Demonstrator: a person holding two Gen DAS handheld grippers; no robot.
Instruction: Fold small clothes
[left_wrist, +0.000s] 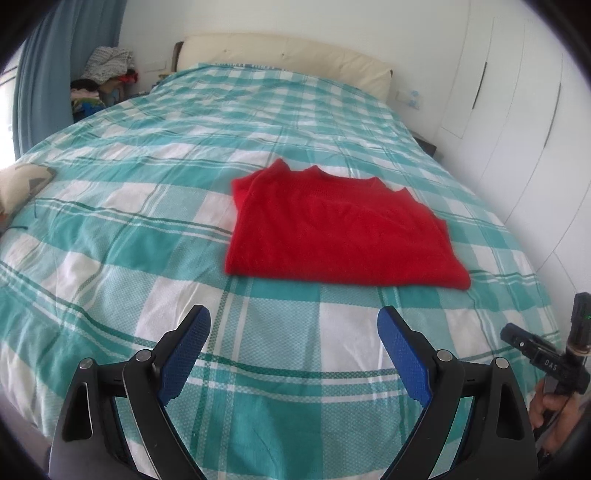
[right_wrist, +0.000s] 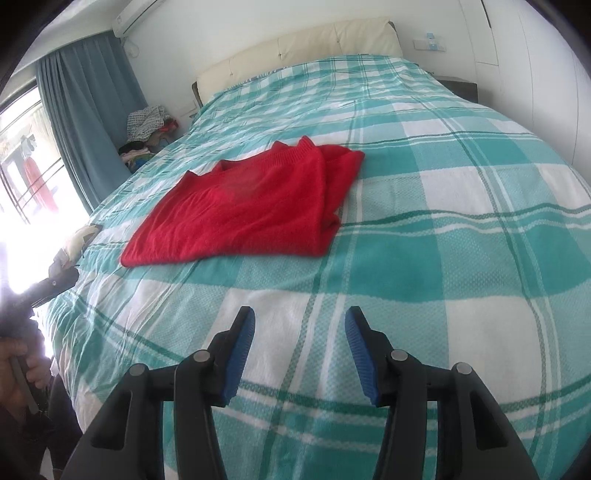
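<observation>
Red knit garment lies part-folded mid-bed, apart from both spread, empty grippers, left and right; a single-layer pinch risks unravelling the stacked right-side layers.

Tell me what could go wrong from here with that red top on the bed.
1. The red top has loose stacked layers along its right edge; a pinch there may catch only the upper layer and pull the fold open.
2. The checked bedcover is soft and wrinkled, so the open left gripper or right gripper could pinch cover along with the garment.
3. Dragging the top could bunch it rather than slide it.
</observation>
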